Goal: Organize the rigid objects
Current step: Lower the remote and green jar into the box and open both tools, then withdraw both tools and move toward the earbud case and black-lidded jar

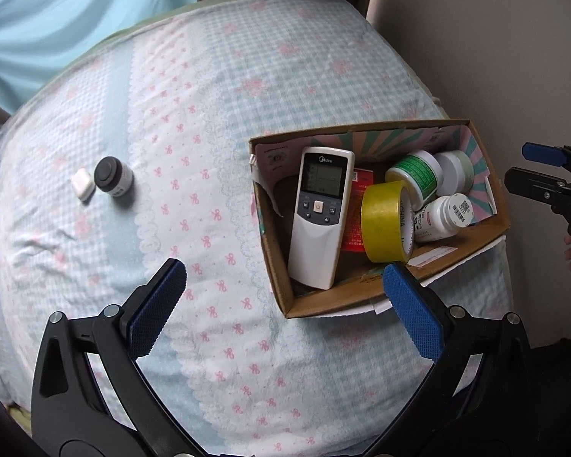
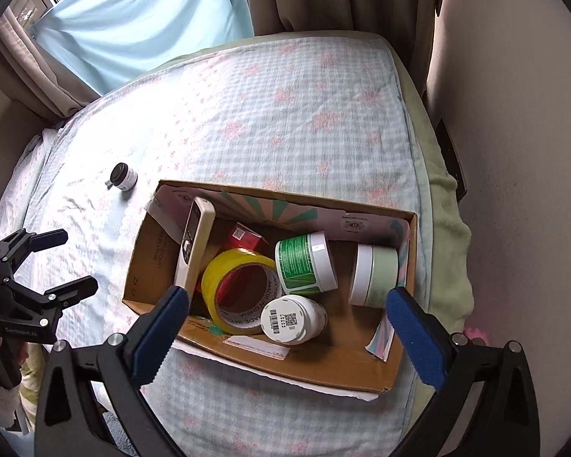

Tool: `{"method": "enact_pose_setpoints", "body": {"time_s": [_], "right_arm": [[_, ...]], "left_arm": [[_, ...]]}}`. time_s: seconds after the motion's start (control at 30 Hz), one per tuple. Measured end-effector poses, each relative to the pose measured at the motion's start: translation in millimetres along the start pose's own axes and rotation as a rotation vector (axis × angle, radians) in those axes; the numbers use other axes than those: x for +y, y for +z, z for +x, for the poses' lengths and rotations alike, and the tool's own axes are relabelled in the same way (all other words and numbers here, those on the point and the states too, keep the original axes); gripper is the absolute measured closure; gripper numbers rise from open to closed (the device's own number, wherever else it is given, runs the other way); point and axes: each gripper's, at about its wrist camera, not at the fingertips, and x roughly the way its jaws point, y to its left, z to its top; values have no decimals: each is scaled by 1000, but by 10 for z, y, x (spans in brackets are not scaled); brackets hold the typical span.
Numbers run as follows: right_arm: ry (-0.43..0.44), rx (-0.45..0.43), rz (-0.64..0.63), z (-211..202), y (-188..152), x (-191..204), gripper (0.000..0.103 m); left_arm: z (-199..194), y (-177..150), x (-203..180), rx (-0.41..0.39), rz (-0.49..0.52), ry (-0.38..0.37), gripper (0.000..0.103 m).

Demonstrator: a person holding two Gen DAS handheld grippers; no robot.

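While two items still lie loose on the bed, these lines cover the pick in hand.

Step in hand: judged to be fetching the small dark-capped jar and the white earbud-style case and adding them to the cardboard box.

Where they lie: side by side on the bed, the case just beside the jar and perhaps touching it, both well apart from the box.

Left claw: released, jaws spread wide, nothing between them, hanging above the sheet near the box's near corner.

Right claw: also released and empty, hovering over the box's near wall.

Doing it well: the left claw is the nearer one. Take the jar across its round body, not its cap. Come straight down so the case is not nudged away. The soft bedding will give, so close gently.

Drop spot: bare cardboard shows at the box's left end, beside the Midea remote, which leans on edge. The yellow tape roll, white pill bottle and two tubs crowd the right.

Hard to make out: the jar's label. The red carton is mostly hidden behind remote and tape. The case is nearly hidden in the right wrist view.
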Motion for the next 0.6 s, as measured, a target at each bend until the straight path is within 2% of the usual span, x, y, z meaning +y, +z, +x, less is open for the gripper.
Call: {"method": "enact_pose_setpoints", "body": {"time_s": [0.23,0.4,0.6], "right_arm": [[21,-46,-108,-112,152,497,0],[4,-100,-217,-285,223,1035,0],[-13,-146,-268,-487,324,1654,0]], "left_arm": [[-349,-224,429,-42,-92,7,0],[-605,-418,785,-79,-102,73,0],[-1005,-590,1296,-155,-123,116,0]]}}
